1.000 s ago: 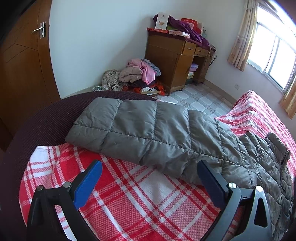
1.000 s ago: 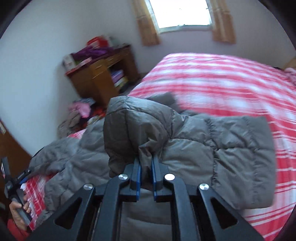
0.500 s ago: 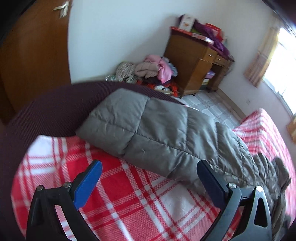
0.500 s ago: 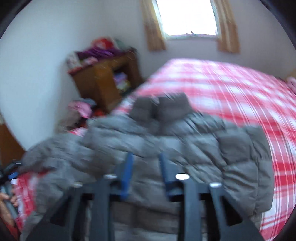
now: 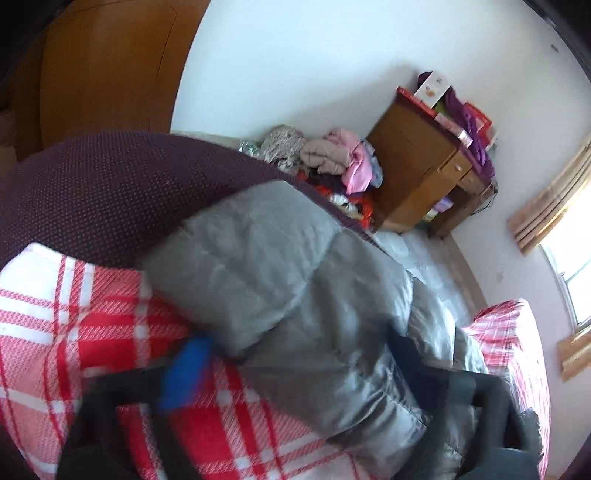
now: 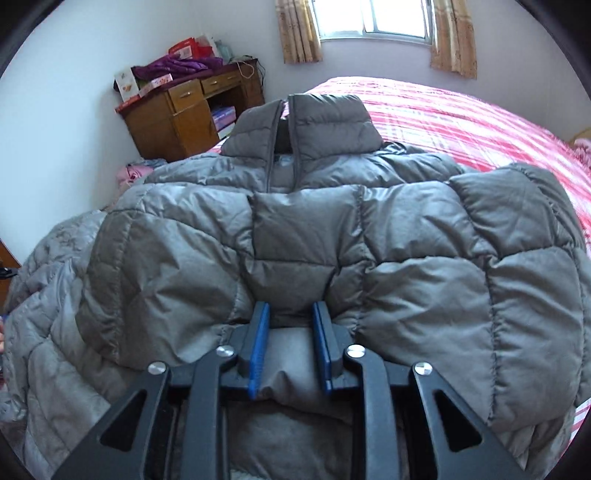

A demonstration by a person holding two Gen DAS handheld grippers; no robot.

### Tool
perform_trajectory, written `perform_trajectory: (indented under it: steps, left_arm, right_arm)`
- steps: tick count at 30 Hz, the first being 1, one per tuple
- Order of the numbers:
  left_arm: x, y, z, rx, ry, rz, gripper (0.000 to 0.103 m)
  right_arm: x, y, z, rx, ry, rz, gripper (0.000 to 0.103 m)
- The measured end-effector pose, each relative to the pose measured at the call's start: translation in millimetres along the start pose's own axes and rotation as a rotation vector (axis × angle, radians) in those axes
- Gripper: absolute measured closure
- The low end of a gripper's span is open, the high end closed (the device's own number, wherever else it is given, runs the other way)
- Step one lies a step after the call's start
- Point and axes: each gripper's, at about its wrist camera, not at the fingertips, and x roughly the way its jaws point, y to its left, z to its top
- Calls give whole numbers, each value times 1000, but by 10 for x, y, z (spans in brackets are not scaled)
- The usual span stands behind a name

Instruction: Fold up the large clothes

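Note:
A grey puffer jacket (image 6: 406, 240) lies spread on the red plaid bed cover (image 6: 443, 110), collar toward the window. My right gripper (image 6: 290, 310) sits low over the jacket's near edge, and a puffy fold of it fills the narrow gap between the blue pads (image 6: 258, 343). In the left wrist view one grey sleeve (image 5: 277, 266) stretches across the bed cover (image 5: 92, 332). My left gripper (image 5: 295, 347) is blurred and tilted, its jaws closing with the sleeve's near edge between them. Its blue pad (image 5: 184, 373) is beside the sleeve and I see no pinch.
A dark purple dotted cover (image 5: 110, 192) wraps the bed's end. Beyond it stand a wooden desk (image 5: 413, 166) piled with boxes and clothes, a heap of clothes (image 5: 332, 155) on the floor, and a wooden door (image 5: 110, 66). A curtained window (image 6: 373, 18) is behind the bed.
The right gripper came down and laid the lifted jacket part flat, its jaws a little wider than before. The left gripper rolled, moved onto the sleeve, and its jaws narrowed.

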Motion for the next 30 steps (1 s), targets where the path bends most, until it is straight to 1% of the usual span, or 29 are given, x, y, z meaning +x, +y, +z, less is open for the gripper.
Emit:
perform_trajectory:
  steps: [1, 2, 3, 4, 6, 7, 8, 10, 12, 13, 14, 15, 16, 17, 18, 20, 21, 23, 24, 25, 26, 27, 28, 30]
  left_arm:
    - [47, -23, 8, 4, 26, -47, 88]
    - [83, -61, 8, 4, 49, -79, 90]
    - [79, -108, 10, 20, 49, -71, 92]
    - [35, -231, 8, 76, 27, -51, 95]
    - [-72, -445, -3, 165, -19, -48, 96]
    - [-178, -616, -26, 220, -44, -68, 96]
    - [-252, -740, -30, 249, -60, -92, 96]
    - [-500, -1042, -61, 325, -112, -165, 97]
    - [-846, -1400, -175, 434, -179, -249, 97]
    - [-1084, -1641, -291, 512, -220, -313, 97]
    - [-1255, -1784, -407, 570, -245, -356, 97]
    - [-1411, -1958, -541, 634, -267, -400, 97]
    - [-1599, -2150, -746, 719, -288, -452, 97]
    - [-1772, -2305, -985, 804, -304, -502, 97]
    - [-1923, -2453, -1262, 888, -299, -568, 97]
    - [-2073, -2582, -1697, 989, -249, -656, 96]
    - [-2113, -2649, -1969, 1042, -202, -702, 96]
    - [-2093, -2705, -2378, 1101, -116, -736, 96]
    - [-2034, -2728, -2633, 1135, -53, -744, 96]
    - [-1986, -2728, -2786, 1154, -10, -748, 96]
    - [-1908, -2717, -3014, 1181, 64, -752, 96]
    - [-1809, -2715, -3198, 1205, 133, -742, 95]
    - [-1697, -2728, -3381, 1235, 198, -714, 95]
    - [-1621, -2693, -3642, 1284, 271, -673, 95]
  right_arm:
    - [-28, -15, -14, 4, -2, 5, 77]
    - [-23, -15, -11, 5, -3, 5, 77]
    - [-36, 6, -10, 3, -3, 3, 77]
    - [-29, 14, -8, 1, -3, 0, 77]
    - [-46, 33, -19, -8, -2, -12, 77]
    - [-44, 54, -14, -17, 0, -23, 77]
    - [-52, 73, -4, -24, 2, -33, 75]
    - [-119, 72, 12, -17, 10, -25, 72]
    - [-281, -26, 32, 66, -7, 36, 68]
    - [-376, -90, 38, 114, -30, 56, 62]
    - [-494, -161, 42, 162, -55, 62, 55]
    - [-586, -216, 43, 191, -76, 63, 54]
    - [-715, -286, 41, 221, -107, 64, 53]
    - [-845, -354, 32, 244, -136, 69, 53]
    - [-946, -407, 22, 258, -154, 70, 53]
    - [-1126, -523, -19, 290, -185, 56, 52]
    - [-1208, -585, -49, 307, -196, 47, 52]
    - [-1330, -693, -122, 333, -208, 36, 49]
    - [-1388, -739, -143, 344, -211, 33, 48]
    - [-1431, -780, -165, 354, -218, 27, 47]
    - [-1485, -827, -207, 366, -228, 18, 43]
    - [-1517, -851, -217, 375, -231, 12, 41]
    - [-1557, -895, -252, 389, -234, 6, 37]
    - [-1574, -957, -302, 409, -216, 20, 35]
